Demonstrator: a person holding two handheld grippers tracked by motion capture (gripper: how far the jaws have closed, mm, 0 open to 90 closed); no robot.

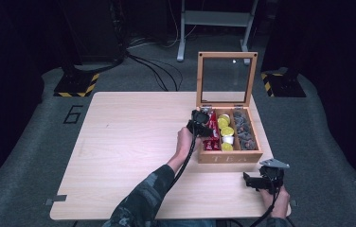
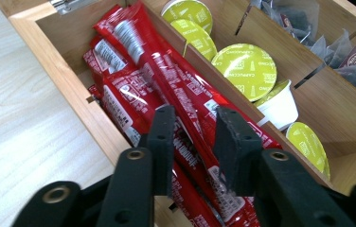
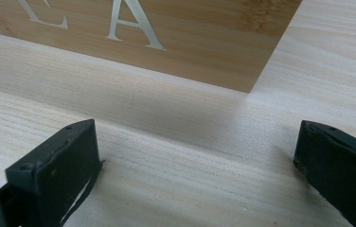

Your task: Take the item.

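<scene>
A wooden tea box (image 1: 230, 157) stands open at the table's right side, its glass lid (image 1: 200, 80) upright. Red stick sachets (image 1: 211, 135) fill its left compartment. My left gripper (image 1: 204, 124) hangs over them. In the left gripper view, the left gripper (image 2: 195, 116) has its jaws set narrowly either side of the top red sachet (image 2: 166, 80), which lies flat among the others; no squeeze shows. My right gripper (image 1: 256, 179) rests low over the table before the box's front right corner. In the right gripper view, the right gripper (image 3: 197, 142) is wide open and holds nothing.
Yellow-lidded capsules (image 1: 226, 130) sit in the middle compartment and dark tea bags (image 1: 244, 130) in the right one. The box front (image 3: 190, 38) bears pale letters. Bare tabletop (image 1: 129, 142) stretches to the left. Dark floor with cables and stands lies beyond the table.
</scene>
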